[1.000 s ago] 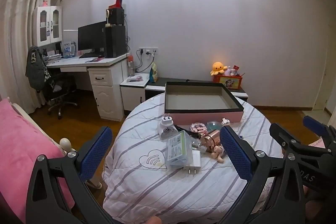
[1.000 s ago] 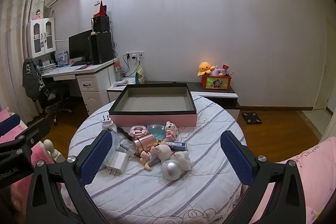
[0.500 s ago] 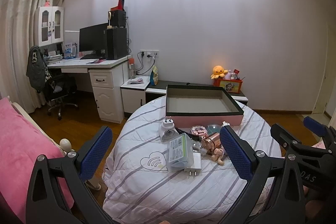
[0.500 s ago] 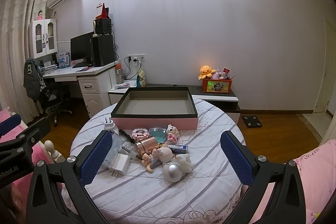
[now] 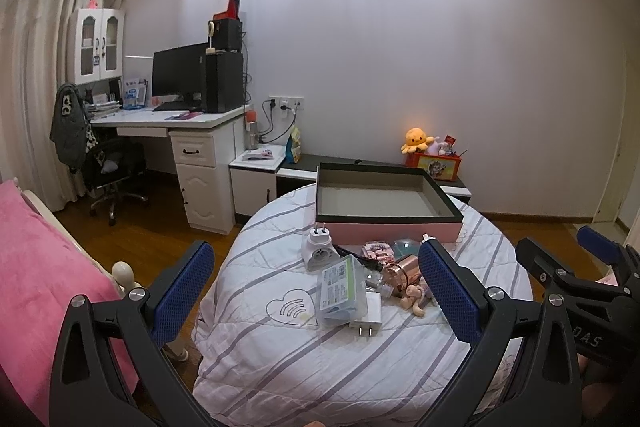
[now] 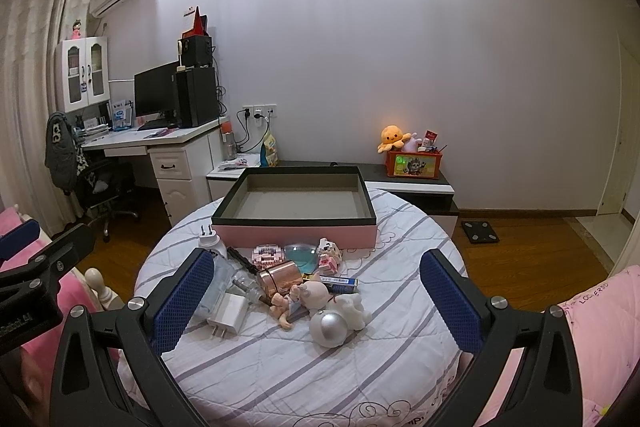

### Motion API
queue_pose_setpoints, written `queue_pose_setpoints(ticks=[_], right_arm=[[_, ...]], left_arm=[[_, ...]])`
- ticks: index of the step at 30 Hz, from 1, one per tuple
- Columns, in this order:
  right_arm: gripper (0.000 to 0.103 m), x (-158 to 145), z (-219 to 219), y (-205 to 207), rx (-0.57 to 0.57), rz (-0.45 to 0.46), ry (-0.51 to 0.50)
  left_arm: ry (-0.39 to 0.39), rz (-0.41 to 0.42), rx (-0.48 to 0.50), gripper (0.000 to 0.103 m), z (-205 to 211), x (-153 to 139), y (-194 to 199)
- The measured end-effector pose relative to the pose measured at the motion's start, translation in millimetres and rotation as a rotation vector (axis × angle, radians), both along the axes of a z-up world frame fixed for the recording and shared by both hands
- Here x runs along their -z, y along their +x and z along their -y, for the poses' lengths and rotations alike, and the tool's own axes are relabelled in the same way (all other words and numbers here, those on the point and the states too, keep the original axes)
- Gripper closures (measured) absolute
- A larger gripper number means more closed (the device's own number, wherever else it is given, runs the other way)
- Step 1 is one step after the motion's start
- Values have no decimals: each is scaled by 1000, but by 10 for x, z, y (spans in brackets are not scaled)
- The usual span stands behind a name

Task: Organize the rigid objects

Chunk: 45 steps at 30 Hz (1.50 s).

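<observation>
With both the left gripper (image 5: 316, 285) and right gripper (image 6: 318, 287) wide open and empty, take the charger (image 6: 226, 311) at 7 o'clock of the pile first, then the box (image 6: 294, 227).

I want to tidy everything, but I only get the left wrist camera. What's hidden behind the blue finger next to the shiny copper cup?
Observer: A white astronaut toy with a silver helmet lies there, nearer the camera than the doll.
Operator: Anything else back there?
Observer: A thin blue stick lies just behind the doll; I cannot read its label.
Operator: Is the floor past the table bare?
Observer: No, a black scale sits on the floor to the right of the table.
</observation>
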State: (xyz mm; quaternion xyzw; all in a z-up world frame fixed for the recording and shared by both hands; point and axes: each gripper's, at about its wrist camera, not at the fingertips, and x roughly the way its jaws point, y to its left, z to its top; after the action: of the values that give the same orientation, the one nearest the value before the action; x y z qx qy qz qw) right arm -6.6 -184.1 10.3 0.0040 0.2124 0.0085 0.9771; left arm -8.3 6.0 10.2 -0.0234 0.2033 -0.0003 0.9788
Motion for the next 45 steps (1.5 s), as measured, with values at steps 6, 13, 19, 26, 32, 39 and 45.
queue_pose_setpoints(ticks=[6, 13, 19, 26, 32, 39, 45], right_arm=[[0, -1, 4, -2, 0, 1, 1], [0, -12, 21, 0, -1, 2, 4], [0, -24, 24, -6, 2, 6, 4], [0, -26, 24, -7, 2, 7, 5], [0, -25, 24, -10, 2, 8, 5], [0, -2, 29, -13, 1, 19, 4], [0, 21, 31, -4, 2, 16, 5]], left_arm=[[1, 0, 0, 0, 5, -1, 1], [-2, 3, 1, 0, 0, -6, -7], [-2, 4, 0, 0, -3, -2, -12], [-4, 5, -1, 0, -11, 5, -19], [-6, 8, -1, 0, 2, -13, -28], [-9, 14, -1, 0, 23, -29, -16], [-11, 10, -2, 0, 26, -18, -6]])
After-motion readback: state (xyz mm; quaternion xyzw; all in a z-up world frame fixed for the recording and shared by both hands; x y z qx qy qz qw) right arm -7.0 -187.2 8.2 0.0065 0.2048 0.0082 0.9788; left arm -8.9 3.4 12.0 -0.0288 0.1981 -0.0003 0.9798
